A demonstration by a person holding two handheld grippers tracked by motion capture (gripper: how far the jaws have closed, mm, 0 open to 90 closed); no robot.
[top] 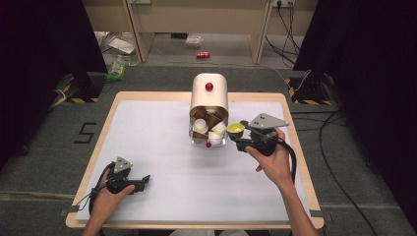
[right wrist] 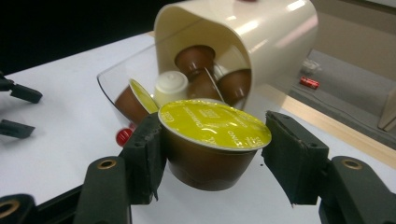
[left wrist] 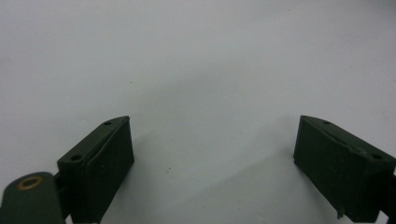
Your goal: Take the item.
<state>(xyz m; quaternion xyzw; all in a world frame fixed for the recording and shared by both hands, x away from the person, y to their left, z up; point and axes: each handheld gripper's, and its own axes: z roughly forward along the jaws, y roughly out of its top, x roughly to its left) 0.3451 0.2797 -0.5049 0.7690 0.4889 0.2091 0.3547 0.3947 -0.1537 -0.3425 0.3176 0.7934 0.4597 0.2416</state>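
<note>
Capsule in hand beside the open holder

Capsule (right wrist: 212,140) with a yellow foil lid sits clamped between the jaws of the right gripper (top: 244,135), which hangs just to the right of the open mouth of the capsule holder (top: 209,101) at the middle of the surface (top: 162,191). In the right gripper view the left jaw presses on the brown cup wall, while the right jaw stands close at the rim (a thin gap seems to show there), and the capsule is clear of the white top below it. The holder, a cream hood with a red knob over a clear tray, already carries a heap of brown and white capsules, one with a yellow lid among them.

Whether this capsule is going in or coming out cannot be read from the pictures. Judging by its place, level with the tray mouth and just beside it, the pick is done and what remains is either a short carry into the tray and a release, or a set-down elsewhere.

The left gripper (top: 142,181) rests low near the front left of the surface, its jaws wide apart with nothing between them, well apart from the holder.
</note>
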